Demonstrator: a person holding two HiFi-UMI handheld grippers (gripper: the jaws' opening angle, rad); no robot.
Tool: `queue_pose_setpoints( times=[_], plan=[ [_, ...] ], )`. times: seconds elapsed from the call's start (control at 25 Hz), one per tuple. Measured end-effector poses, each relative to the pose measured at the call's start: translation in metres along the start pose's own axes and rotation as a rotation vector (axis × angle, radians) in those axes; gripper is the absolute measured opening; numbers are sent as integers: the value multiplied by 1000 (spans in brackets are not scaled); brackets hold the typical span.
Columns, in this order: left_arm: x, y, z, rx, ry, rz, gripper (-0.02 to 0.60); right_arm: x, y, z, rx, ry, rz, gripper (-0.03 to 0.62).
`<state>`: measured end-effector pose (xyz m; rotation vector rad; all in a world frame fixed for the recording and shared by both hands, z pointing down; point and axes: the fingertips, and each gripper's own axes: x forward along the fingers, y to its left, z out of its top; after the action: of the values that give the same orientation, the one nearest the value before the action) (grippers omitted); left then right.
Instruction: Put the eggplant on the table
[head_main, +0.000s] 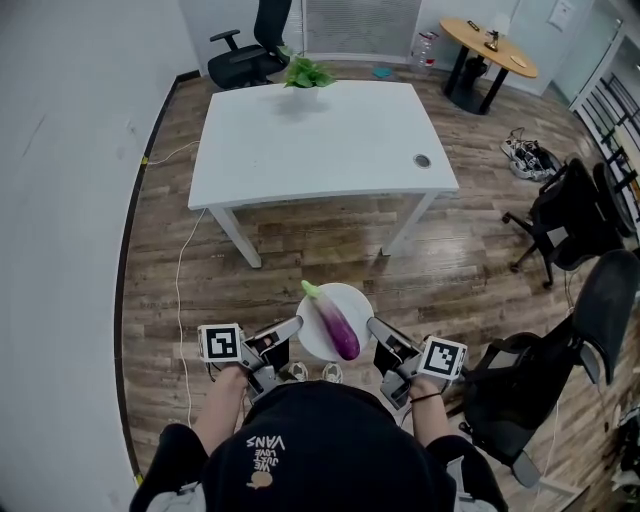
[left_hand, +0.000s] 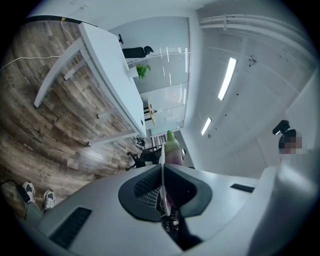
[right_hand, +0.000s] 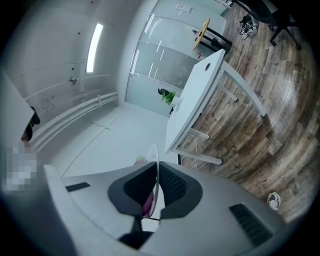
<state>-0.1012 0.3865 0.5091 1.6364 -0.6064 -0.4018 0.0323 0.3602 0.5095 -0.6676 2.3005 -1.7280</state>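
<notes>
Your left gripper and right gripper each pinch the plate rim. Keep it level so the eggplant cannot roll, and carry it toward the table at twelve o'clock.

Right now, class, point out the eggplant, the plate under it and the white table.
eggplant (head_main: 338, 325), head view, middle of its purple body.
plate (head_main: 356, 304), head view, bare white part right of the eggplant.
white table (head_main: 320, 140), head view, bare middle of its top.
</notes>
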Motion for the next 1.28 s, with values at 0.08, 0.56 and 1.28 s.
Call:
queue_pose_setpoints(
  times=[0.08,0.56,1.28],
  plan=[
    [6,1,-1,5,1,5,23,-4,-3,5,-7,-1,-4,31],
    [45,4,-1,23,-9,13,23,-20,-18,37,-3,13,16,31],
    [100,9,68,19,80,3,23,13,-36,108,11,-71,-18,31]
  ],
)
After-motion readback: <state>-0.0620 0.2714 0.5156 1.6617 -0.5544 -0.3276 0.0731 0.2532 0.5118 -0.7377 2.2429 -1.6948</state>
